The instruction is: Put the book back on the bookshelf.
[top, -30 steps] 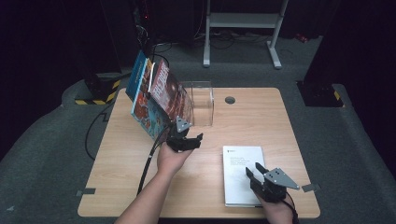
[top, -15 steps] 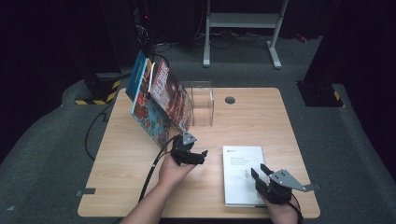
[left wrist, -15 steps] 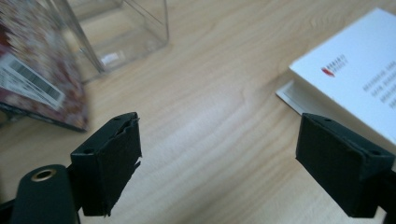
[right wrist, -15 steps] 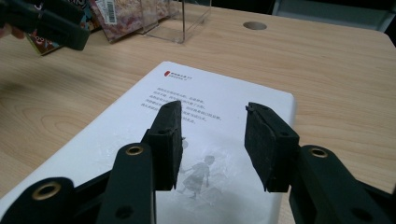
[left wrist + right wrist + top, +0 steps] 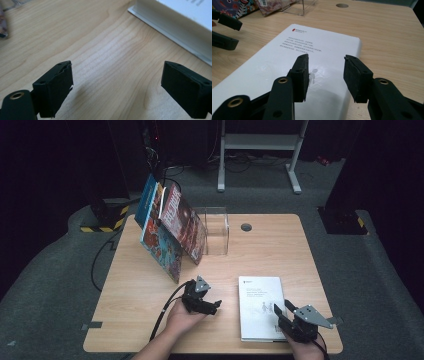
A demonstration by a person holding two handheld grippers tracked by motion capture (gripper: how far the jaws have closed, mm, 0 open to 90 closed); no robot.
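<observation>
Black jaws of the left gripper (image 5: 216, 306) stand wide apart with bare wood between them, having just been opening; the person's left hand (image 5: 181, 316) holds it low over the table (image 5: 135, 290), pointing toward the white book (image 5: 260, 306). That book lies flat near the table's front edge, just beside these jaws. The right gripper (image 5: 278, 314) rests over the book's near end, jaws partly open, gripping nothing. Farther back, colourful books (image 5: 172, 227) lean against a clear acrylic stand (image 5: 216, 230). Grey carpet (image 5: 60, 285) surrounds the pale wooden table; the room behind is dark.
</observation>
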